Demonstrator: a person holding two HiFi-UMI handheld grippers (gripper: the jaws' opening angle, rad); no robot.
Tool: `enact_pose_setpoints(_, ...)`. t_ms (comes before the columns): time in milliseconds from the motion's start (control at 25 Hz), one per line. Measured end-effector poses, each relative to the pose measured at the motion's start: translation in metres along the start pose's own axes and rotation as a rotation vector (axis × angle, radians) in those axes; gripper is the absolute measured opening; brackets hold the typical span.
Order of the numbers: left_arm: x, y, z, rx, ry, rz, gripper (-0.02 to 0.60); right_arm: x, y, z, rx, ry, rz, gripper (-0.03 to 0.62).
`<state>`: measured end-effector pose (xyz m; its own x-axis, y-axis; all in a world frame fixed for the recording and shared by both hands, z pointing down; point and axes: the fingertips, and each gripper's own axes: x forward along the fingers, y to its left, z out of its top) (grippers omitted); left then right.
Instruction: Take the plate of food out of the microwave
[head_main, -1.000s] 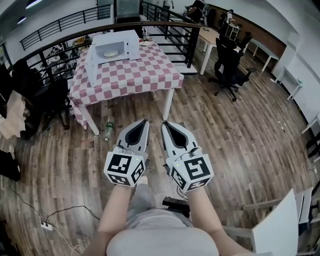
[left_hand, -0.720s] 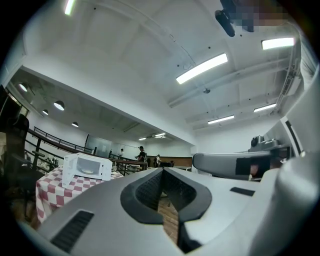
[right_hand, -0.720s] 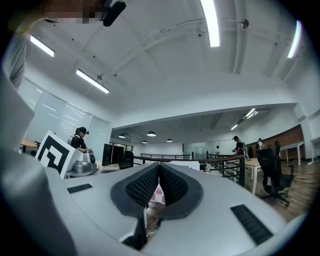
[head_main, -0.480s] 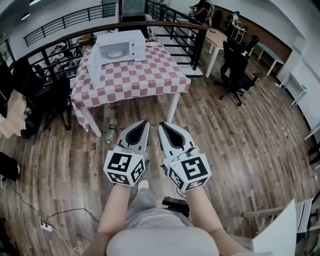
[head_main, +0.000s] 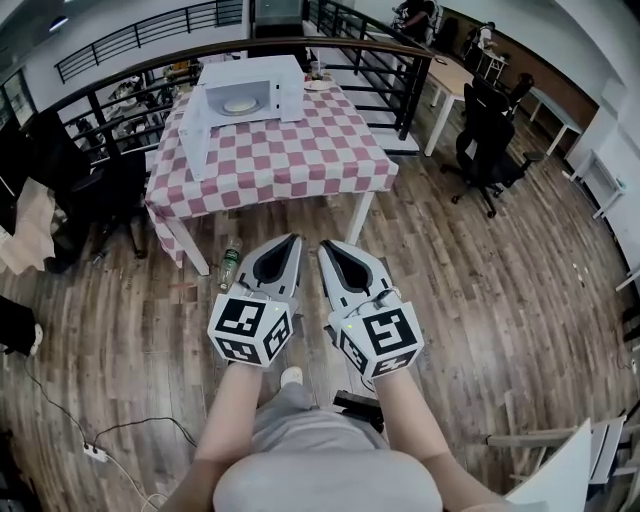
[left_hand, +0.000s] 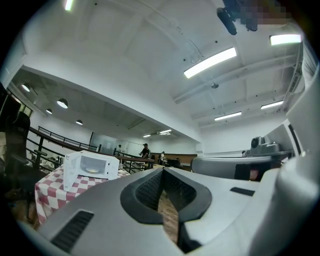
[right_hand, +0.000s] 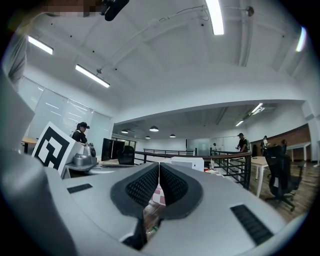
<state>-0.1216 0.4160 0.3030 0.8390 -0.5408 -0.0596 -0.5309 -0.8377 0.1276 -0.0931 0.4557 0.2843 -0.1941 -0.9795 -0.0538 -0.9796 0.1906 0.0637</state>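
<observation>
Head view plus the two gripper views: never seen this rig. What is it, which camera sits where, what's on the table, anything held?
There is no robot here: a person holds a two-jaw tool in each hand. The head view comes from a camera on the person's head and looks down on the left claw and the right claw. The marker cubes are part of the tools. The other two pictures come from a camera riding on each tool, looking along its jaws. Both claws are shut and hold nothing.

Ahead stands a table with a red-and-white checked cloth. On it sits a white microwave with its door open and a plate inside. What is on the plate is too small to tell. A bottle lies on the wooden floor by a table leg.
</observation>
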Motion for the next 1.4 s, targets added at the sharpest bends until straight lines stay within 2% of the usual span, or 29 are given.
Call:
enact_pose_setpoints(320, 0.035, 0.043, 0.003, -0.005, 0.009, 0.024, 0.0, 0.054, -0.017, -0.006, -0.004, 0.014, 0.026, 0.026)
enact_pose_setpoints(720, 0.078, 0.095, 0.005, 0.007, 0.027, 0.017, 0.0, 0.122, -0.041, -0.018, 0.017, 0.026, 0.009, 0.026)
enact_pose_setpoints(1080, 0.108, 0.126, 0.003, -0.006, 0.035, -0.001, 0.0, 0.163, -0.056, -0.027, 0.026, 0.041, -0.008, 0.026)
enact_pose_setpoints(1400, 0.124, 0.15, -0.003, -0.024, 0.042, 0.017, 0.0, 0.188, -0.065, -0.035, 0.034, 0.052, -0.002, 0.026)
